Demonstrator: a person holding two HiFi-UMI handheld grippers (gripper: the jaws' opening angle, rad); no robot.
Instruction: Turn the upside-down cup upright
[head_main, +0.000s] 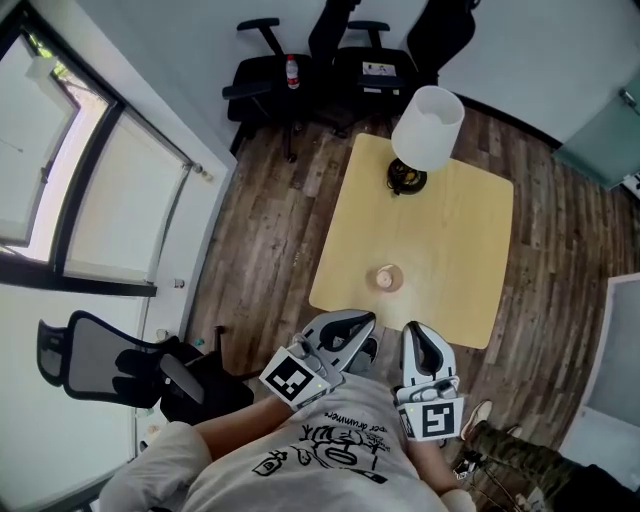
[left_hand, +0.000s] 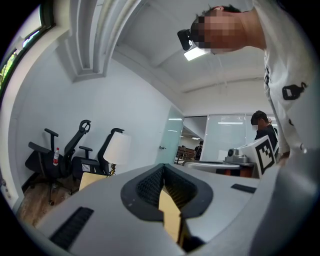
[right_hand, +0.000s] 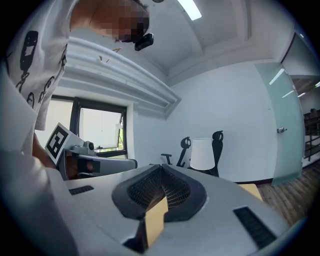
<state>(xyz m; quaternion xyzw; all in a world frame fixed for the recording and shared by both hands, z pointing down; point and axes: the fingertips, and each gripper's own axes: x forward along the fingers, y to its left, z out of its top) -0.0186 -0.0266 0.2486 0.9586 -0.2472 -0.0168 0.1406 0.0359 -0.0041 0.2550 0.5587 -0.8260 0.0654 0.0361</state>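
Note:
A small pale cup (head_main: 388, 277) stands on the light wooden table (head_main: 440, 250), toward its near edge. From above I cannot tell which way up it is. My left gripper (head_main: 360, 323) and right gripper (head_main: 415, 332) hover side by side just short of the table's near edge, a little below the cup in the head view. Both are shut with nothing between the jaws. In the left gripper view the left gripper (left_hand: 162, 169) shows its jaws pressed together. The right gripper view shows the right gripper (right_hand: 161, 171) closed the same way. The cup is hidden in both gripper views.
A lamp with a white shade (head_main: 428, 124) stands at the table's far end. Black office chairs (head_main: 268, 75) line the back wall, one bearing a red bottle (head_main: 292, 71). Another black chair (head_main: 110, 360) sits at my left by the window. A person (left_hand: 262, 127) stands beyond the glass partition.

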